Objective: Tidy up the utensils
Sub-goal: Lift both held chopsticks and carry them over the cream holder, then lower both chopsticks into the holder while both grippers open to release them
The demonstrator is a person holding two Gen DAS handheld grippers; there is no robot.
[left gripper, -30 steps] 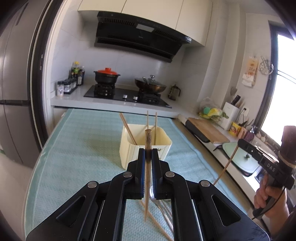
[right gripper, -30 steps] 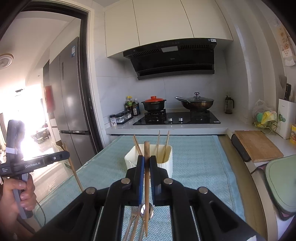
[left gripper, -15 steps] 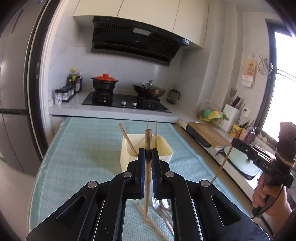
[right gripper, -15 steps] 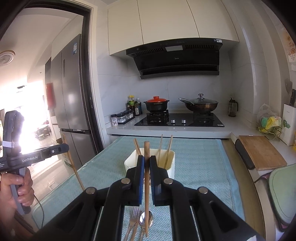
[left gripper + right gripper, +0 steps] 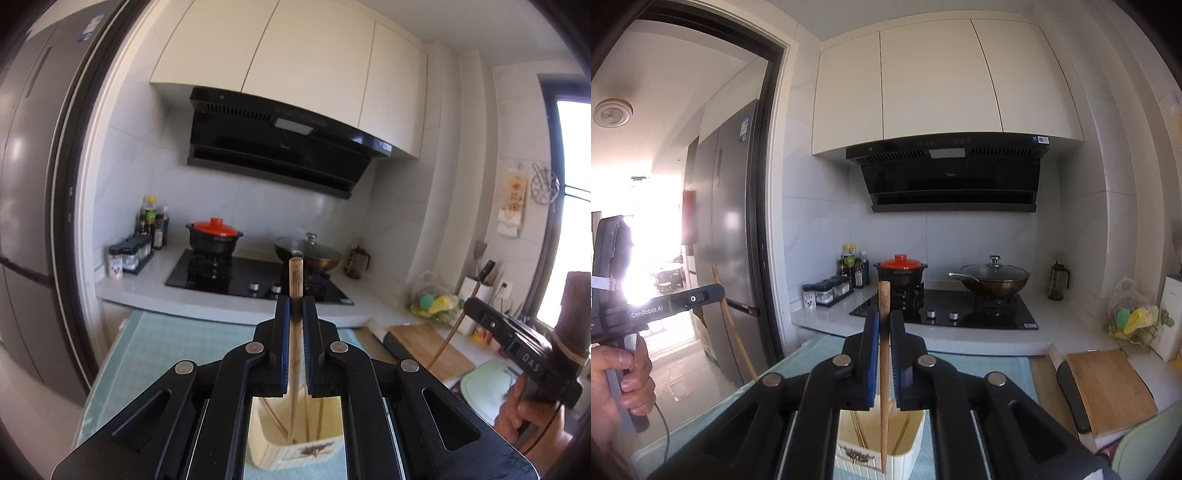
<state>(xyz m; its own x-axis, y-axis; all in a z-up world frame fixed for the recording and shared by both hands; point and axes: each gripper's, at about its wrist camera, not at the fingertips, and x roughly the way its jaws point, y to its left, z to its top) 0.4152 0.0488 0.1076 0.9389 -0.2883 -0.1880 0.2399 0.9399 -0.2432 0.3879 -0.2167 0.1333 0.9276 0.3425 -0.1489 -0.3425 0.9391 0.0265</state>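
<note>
Left gripper [image 5: 294, 306] clamped shut on a thin, upright brown wooden chopstick [image 5: 295, 332]; right gripper [image 5: 884, 323] likewise shut on a second wooden chopstick [image 5: 884, 369]. Both held over the cream plastic utensil holder [image 5: 875, 458], at six o'clock in each wrist view, with several chopsticks already standing inside. Left stick's tip seemingly inside the holder's mouth; right stick's tip level with the front rim.

Judged risks: right tip catching that rim or dropping outside it for want of forward travel; both sticks descending together and jamming against those already inside; light holder tipping under a sideways nudge.

Underneath, a pale teal woven mat [image 5: 155, 354] on the counter. Beyond, at twelve o'clock, a black hob [image 5: 945, 314] bearing a red-lidded black pot [image 5: 900, 271] and a glass-lidded wok [image 5: 993, 278]; wooden chopping board [image 5: 1108, 391] at four o'clock.
</note>
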